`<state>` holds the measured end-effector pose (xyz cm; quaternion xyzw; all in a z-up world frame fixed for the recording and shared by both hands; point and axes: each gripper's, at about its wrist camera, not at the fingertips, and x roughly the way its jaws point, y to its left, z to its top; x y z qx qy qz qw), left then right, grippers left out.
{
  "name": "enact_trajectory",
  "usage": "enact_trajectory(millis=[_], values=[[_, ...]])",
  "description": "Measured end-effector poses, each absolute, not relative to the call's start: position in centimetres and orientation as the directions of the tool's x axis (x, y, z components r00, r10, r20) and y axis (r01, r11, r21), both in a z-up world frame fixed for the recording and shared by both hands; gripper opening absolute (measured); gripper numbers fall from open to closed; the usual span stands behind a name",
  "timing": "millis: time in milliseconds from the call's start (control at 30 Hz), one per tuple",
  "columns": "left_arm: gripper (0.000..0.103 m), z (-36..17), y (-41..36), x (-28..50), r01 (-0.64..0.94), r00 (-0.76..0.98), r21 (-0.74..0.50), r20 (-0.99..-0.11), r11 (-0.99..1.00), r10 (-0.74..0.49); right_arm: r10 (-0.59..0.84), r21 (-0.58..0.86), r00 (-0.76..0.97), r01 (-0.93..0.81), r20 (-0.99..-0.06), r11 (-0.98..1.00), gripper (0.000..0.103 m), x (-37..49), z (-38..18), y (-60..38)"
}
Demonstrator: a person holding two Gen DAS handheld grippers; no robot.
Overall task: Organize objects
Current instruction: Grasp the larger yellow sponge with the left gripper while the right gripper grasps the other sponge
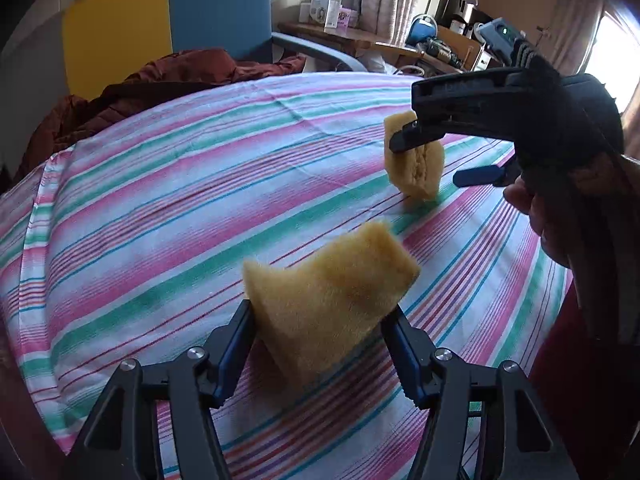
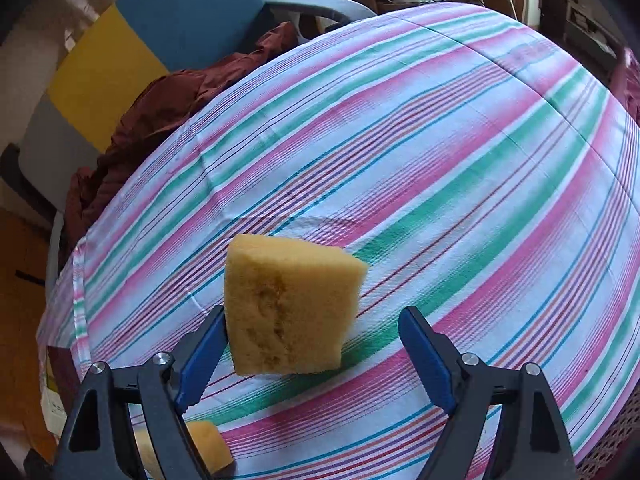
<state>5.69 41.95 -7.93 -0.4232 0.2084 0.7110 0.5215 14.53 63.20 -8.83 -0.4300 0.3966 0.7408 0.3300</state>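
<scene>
Two yellow sponges are on a table under a striped cloth (image 1: pixel 160 200). My left gripper (image 1: pixel 320 312) is shut on the nearer sponge (image 1: pixel 332 284), and its pads squeeze the sponge's lower end narrow. This sponge also peeks out at the bottom left of the right wrist view (image 2: pixel 208 452). The other sponge (image 2: pixel 296 304) stands on edge on the cloth, also seen from the left wrist (image 1: pixel 416 168). My right gripper (image 2: pixel 314 312) straddles it with jaws open: the left pad (image 2: pixel 208 340) touches its side, the right pad (image 2: pixel 424 348) stands well clear. A hand (image 1: pixel 536 216) holds that gripper (image 1: pixel 430 160).
A dark red jacket (image 1: pixel 168 80) lies bunched at the table's far left edge. Behind it stands a blue and yellow chair (image 1: pixel 168 16). A cluttered wooden desk (image 1: pixel 360 40) and curtains are farther back. The cloth's left edge (image 2: pixel 80 280) drops toward a wooden floor.
</scene>
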Motion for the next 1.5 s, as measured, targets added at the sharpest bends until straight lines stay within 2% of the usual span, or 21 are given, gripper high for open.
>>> enact_trajectory(millis=[167, 267, 567, 833, 1500], values=[[0.053, -8.5, 40.7, 5.6, -0.908, -0.092, -0.156, -0.831, -0.388, 0.548, 0.146, 0.285, -0.420, -0.794, -0.896, -0.538, 0.059, 13.4, -8.7, 62.5], [0.051, -8.4, 40.3, 5.5, -0.903, -0.092, -0.162, -0.832, -0.398, 0.547, 0.165, 0.242, -0.404, -0.777, -0.900, -0.581, 0.056, 12.5, -8.4, 61.7], [0.049, -7.7, 37.8, 5.6, -0.877, -0.126, -0.160, -0.833, -0.453, 0.539, 0.148, 0.226, -0.441, -0.685, -0.885, -0.693, 0.055, 10.9, -7.5, 59.6], [0.049, -5.4, 34.9, 6.3, -0.864, -0.184, -0.138, -0.809, -0.485, 0.558, 0.163, 0.133, -0.473, -0.532, -0.866, -0.836, 0.055, 9.1, -6.3, 55.3], [0.049, -1.6, 27.3, 4.5, -0.801, -0.303, -0.137, -0.748, -0.583, 0.591, 0.206, 0.026, -0.426, -0.478, -0.881, -0.878, 0.056, 8.4, -6.7, 52.8]])
